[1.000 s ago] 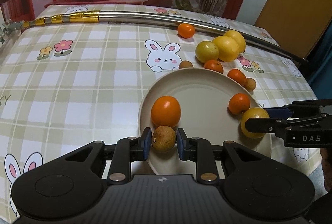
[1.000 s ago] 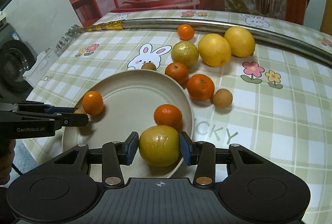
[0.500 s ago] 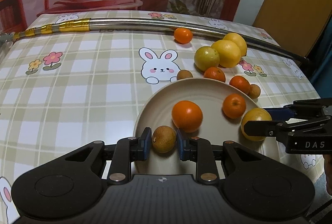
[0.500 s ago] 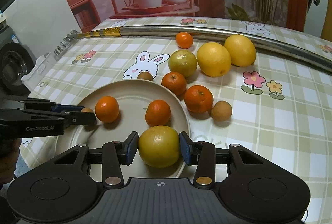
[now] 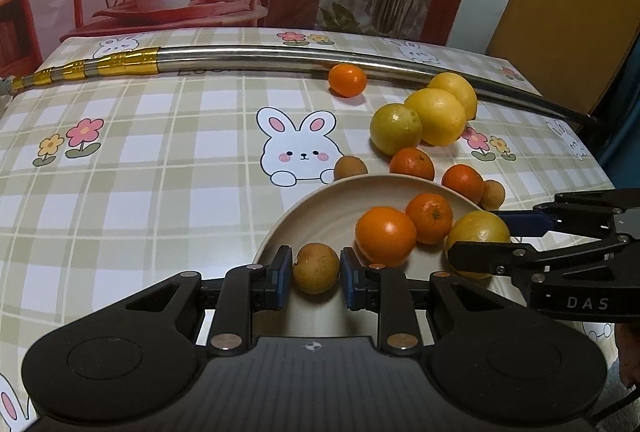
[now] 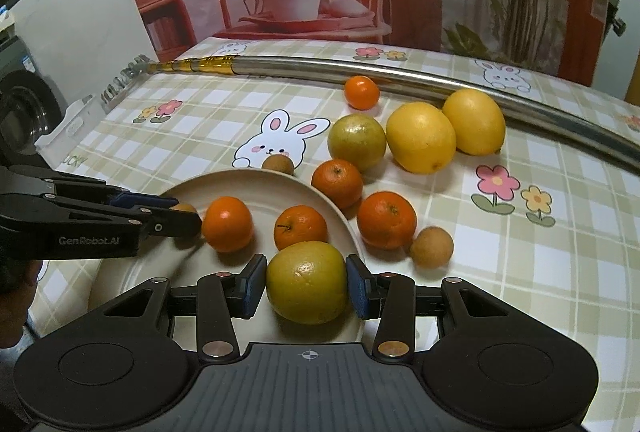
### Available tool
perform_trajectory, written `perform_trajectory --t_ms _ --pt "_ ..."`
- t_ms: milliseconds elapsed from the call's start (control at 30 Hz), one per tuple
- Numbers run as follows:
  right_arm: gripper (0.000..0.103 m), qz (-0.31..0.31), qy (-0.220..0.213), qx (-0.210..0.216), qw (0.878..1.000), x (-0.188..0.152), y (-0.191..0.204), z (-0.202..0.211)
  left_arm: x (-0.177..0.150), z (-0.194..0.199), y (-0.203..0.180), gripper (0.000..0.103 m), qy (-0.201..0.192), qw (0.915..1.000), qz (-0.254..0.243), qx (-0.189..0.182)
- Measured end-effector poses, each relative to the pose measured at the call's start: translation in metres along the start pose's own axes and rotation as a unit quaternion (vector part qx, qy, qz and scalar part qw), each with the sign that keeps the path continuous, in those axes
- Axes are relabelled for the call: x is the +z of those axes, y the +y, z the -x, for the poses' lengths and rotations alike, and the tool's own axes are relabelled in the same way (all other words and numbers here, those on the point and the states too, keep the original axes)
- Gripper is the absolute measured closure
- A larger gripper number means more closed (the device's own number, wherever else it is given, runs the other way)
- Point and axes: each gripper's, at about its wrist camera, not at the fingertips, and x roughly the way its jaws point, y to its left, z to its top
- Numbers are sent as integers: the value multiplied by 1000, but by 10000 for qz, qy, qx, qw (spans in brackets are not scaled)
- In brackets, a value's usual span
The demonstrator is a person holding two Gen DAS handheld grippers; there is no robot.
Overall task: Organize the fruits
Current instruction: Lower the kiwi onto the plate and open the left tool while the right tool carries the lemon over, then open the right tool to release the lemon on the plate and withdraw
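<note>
A beige plate (image 5: 320,209) (image 6: 256,187) lies on the checked tablecloth. My left gripper (image 5: 315,269) is shut on a small brown fruit (image 5: 316,268) over the plate's near left rim; the right wrist view shows that gripper (image 6: 176,216) from the side with the brown fruit (image 6: 185,208) at its tips. My right gripper (image 6: 306,282) is shut on a yellow-green citrus (image 6: 306,282) (image 5: 478,238) over the plate's near right edge. Two oranges (image 6: 227,224) (image 6: 300,226) rest on the plate between the grippers.
Loose fruit lies beyond the plate: two oranges (image 6: 337,183) (image 6: 386,219), two small brown fruits (image 6: 432,246) (image 6: 278,164), a green citrus (image 6: 356,140), two lemons (image 6: 421,137) (image 6: 474,121) and a small orange (image 6: 362,92). A long metal pole (image 6: 400,77) crosses the table's far side.
The plate has slid to the right in the left wrist view, and the orange on it rolled right against the other one. Both grippers kept hold of their fruit.
</note>
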Motion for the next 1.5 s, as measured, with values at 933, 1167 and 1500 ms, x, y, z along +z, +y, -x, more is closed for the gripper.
perform_trajectory --t_ms 933,1167,1500 --pt "61 -264 -240 25 9994 7 -5 5 3 5 3 64 -95 9995 181 -233" --pt "61 -794 -524 49 9955 11 -26 24 11 20 7 64 -349 9985 295 -313" --pt "61 -1198 -903 -330 9881 18 -64 50 34 50 27 64 -709 9953 606 -251"
